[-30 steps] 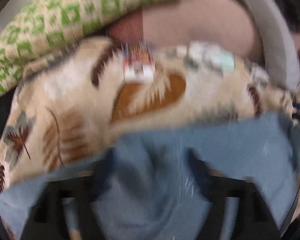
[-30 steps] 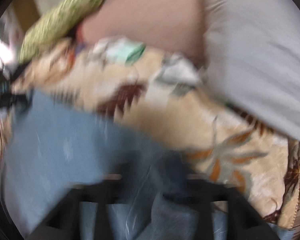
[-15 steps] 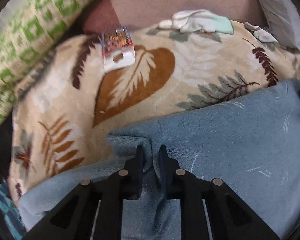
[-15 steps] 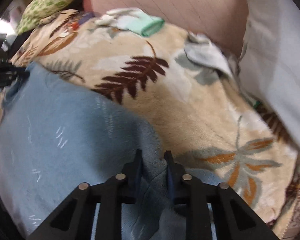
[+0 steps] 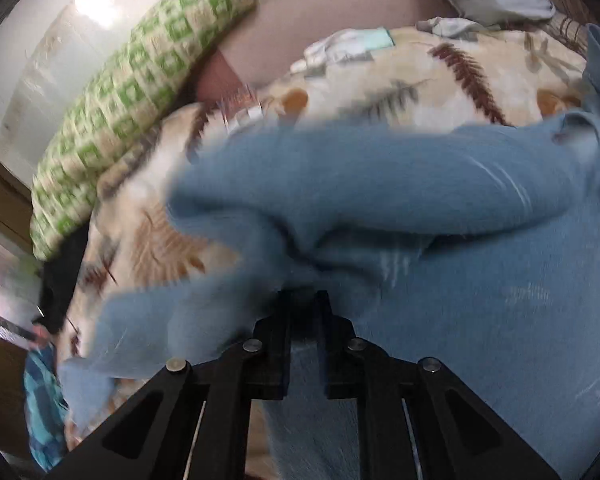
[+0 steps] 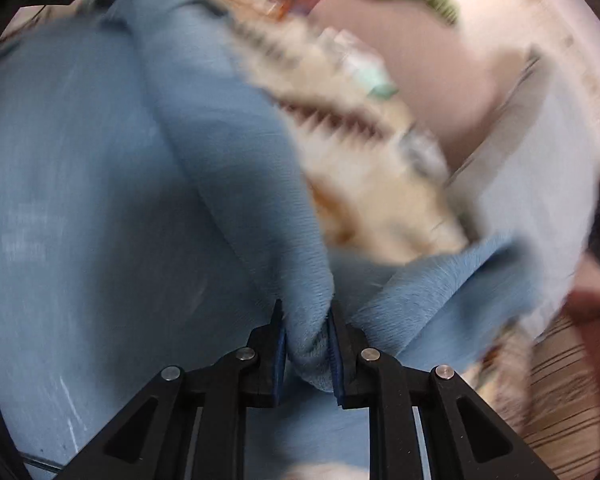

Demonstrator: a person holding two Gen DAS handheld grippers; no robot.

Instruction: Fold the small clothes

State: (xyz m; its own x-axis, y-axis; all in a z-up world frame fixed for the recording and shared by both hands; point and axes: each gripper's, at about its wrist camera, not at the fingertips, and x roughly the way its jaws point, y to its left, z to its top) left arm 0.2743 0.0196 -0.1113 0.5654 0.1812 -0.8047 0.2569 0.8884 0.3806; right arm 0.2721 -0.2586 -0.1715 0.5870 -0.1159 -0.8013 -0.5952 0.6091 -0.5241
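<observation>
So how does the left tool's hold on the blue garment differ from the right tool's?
The left tool pinches cloth that hides its tips; the right tool shows a thick rolled edge bulging between its blue pads. From the left tool the blue garment bunches forward in folds; from the right it rises in a taut band. Both are shut on it, above the leaf-print blanket.

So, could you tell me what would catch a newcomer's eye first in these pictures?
The blue fleece garment fills the foreground of both views, with the left gripper and right gripper each clamped on a bunched edge. Behind it lies a cream leaf-print blanket, with a green-checked pillow at upper left.
</observation>
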